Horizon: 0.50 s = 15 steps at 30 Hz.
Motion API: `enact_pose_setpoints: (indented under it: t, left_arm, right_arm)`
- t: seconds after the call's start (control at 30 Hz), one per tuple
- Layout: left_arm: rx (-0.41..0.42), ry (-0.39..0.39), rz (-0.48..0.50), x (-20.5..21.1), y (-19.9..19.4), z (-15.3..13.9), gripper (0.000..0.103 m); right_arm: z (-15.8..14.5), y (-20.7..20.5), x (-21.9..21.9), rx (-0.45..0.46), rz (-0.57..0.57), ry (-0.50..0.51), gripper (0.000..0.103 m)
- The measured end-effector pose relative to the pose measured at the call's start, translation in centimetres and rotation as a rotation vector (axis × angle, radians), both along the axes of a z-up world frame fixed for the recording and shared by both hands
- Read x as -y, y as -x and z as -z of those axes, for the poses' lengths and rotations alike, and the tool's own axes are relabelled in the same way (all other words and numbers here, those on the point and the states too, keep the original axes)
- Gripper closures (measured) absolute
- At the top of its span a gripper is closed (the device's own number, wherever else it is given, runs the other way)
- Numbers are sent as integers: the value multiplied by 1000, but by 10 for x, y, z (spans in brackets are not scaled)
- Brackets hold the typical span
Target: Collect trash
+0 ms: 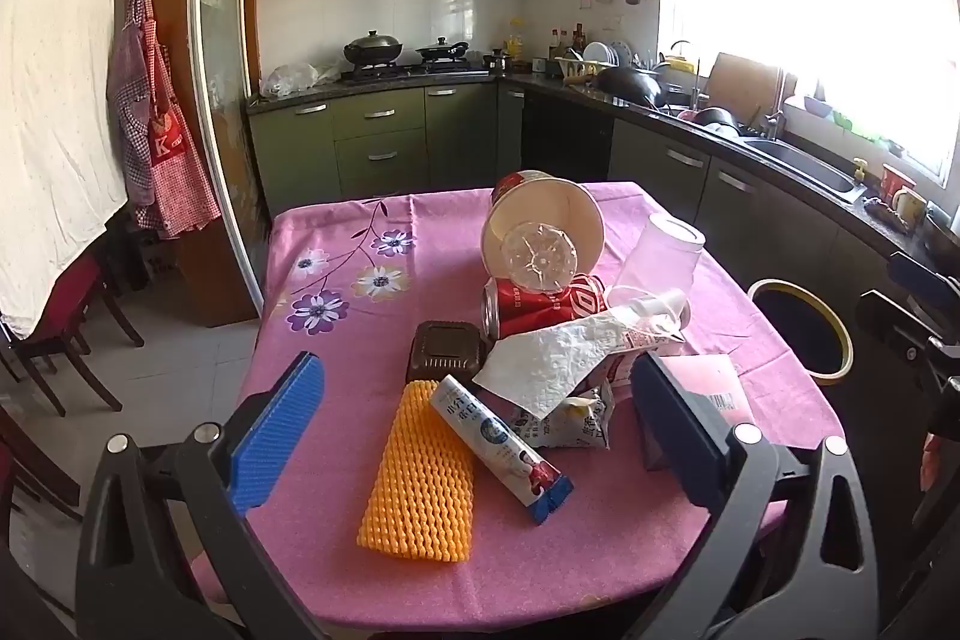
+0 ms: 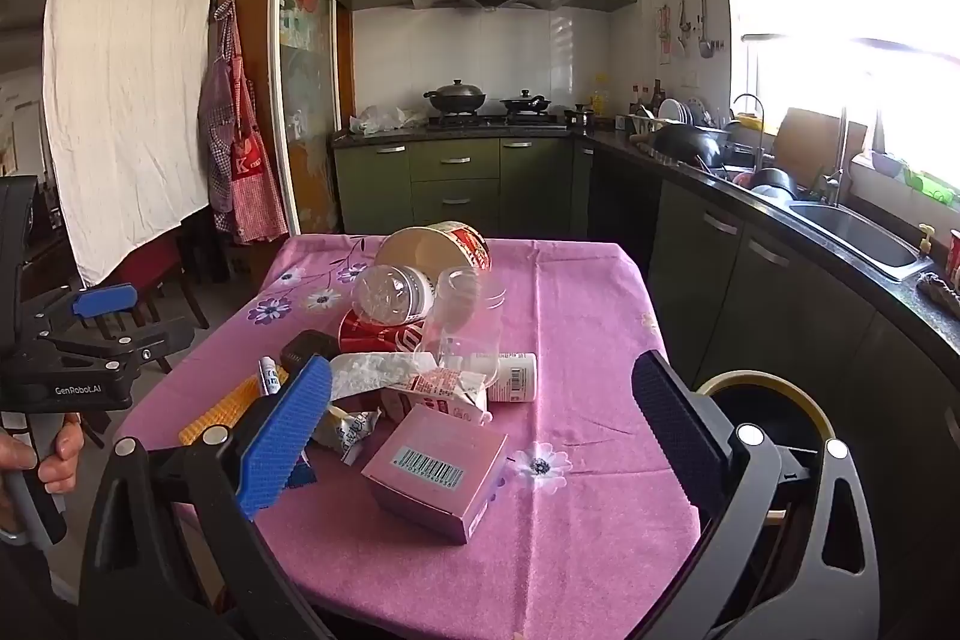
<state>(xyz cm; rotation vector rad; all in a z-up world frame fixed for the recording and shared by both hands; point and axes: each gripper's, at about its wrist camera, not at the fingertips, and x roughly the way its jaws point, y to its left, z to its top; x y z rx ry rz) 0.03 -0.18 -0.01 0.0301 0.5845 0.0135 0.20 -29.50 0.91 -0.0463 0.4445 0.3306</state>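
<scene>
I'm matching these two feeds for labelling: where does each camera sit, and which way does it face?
Left wrist: on the left gripper, facing the table's trash; its open fingers show.
Right wrist: on the right gripper, facing the pink box; its open fingers and the left hand show.
Shared: the red can, the bin, the kitchen behind.

Between the left gripper's point(image 1: 474, 430) spread fingers point(image 1: 279, 436), a foam net sleeve point(image 1: 420, 478) lies nearest on the bench point(image 1: 336, 280), with a tube point(image 1: 501, 451) just right of it. Beyond them sit a small lidded box point(image 1: 445, 349) and a crumpled tissue point(image 1: 552, 361), then a can point(image 1: 534, 304) lying on its side, and behind it a tipped paper bowl point(image 1: 543, 220). Between the right gripper's point(image 2: 486, 430) fingers point(image 2: 285, 436) lies a carton point(image 2: 435, 472); outside its right finger, a bin point(image 2: 774, 412) stands beside the bench.
</scene>
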Motion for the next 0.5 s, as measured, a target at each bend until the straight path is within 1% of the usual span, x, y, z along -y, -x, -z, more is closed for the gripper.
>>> enact_pose_setpoints:
  t: [0.1,0.23,0.3,0.37,0.5]
  left_arm:
    - [10,2,-6,1,0,-2,6]
    - [19,8,-8,3,3,-6,6]
    - [22,8,-7,6,4,-8,6]
    - [17,22,-5,0,2,-7,6]
    - [22,19,-2,1,1,-9,6]
  right_arm:
    - [-1,1,1,1,6,0,4]
    - [9,-3,3,-10,3,-6,4]
    - [8,-3,0,-11,6,0,4]
    - [6,-6,-1,-17,6,0,4]
    - [5,-7,0,-20,10,0,4]
